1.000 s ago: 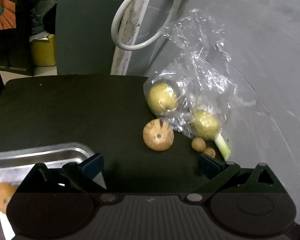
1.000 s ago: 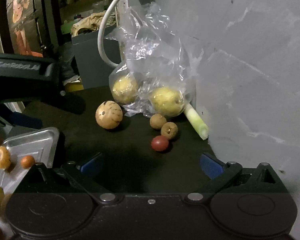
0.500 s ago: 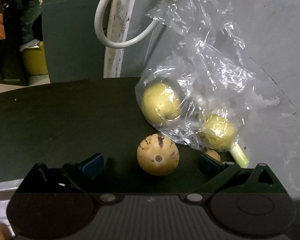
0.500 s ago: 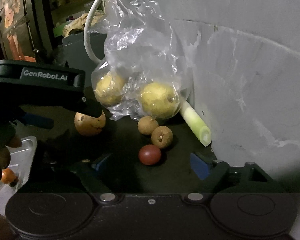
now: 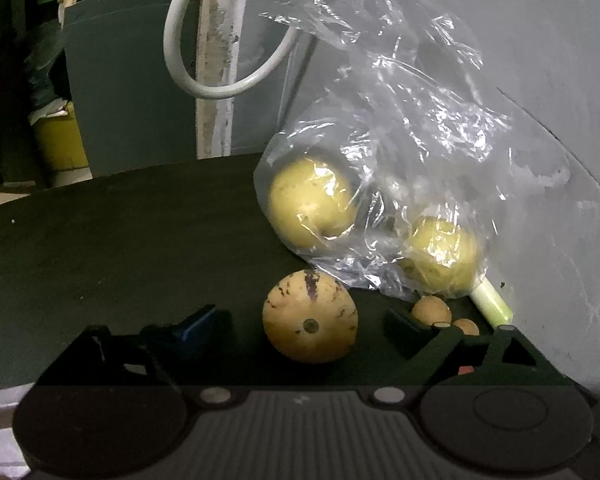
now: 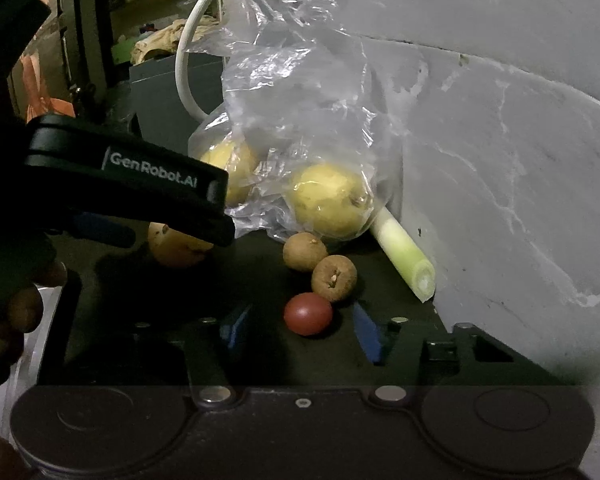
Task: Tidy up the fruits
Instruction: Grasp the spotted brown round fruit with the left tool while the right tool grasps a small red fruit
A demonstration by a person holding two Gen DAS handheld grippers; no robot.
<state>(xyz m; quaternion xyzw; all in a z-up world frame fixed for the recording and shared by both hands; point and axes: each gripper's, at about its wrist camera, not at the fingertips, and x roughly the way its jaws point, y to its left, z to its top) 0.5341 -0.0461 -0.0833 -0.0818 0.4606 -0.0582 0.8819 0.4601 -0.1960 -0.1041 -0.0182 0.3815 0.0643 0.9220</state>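
Left claw [image 5: 300, 324] spread around speckled fruit [image 5: 310, 316]; right claw [image 6: 300, 326] spread around, seemingly untouching, red fruit [image 6: 308, 313].

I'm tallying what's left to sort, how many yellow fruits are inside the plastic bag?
2. One yellow fruit sits at the bag's front right, beside the green stalk. The other is at the bag's back left, partly hidden behind the left gripper's body. Crinkled plastic could conceal more.

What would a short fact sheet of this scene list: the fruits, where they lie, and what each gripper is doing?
left gripper: open, straddling the speckled tan round fruit
right gripper: open, around the small red round fruit
clear plastic bag: holds two yellow pears
two small brown round fruits: loose, beside the bag
pale green stalk: against the grey wall
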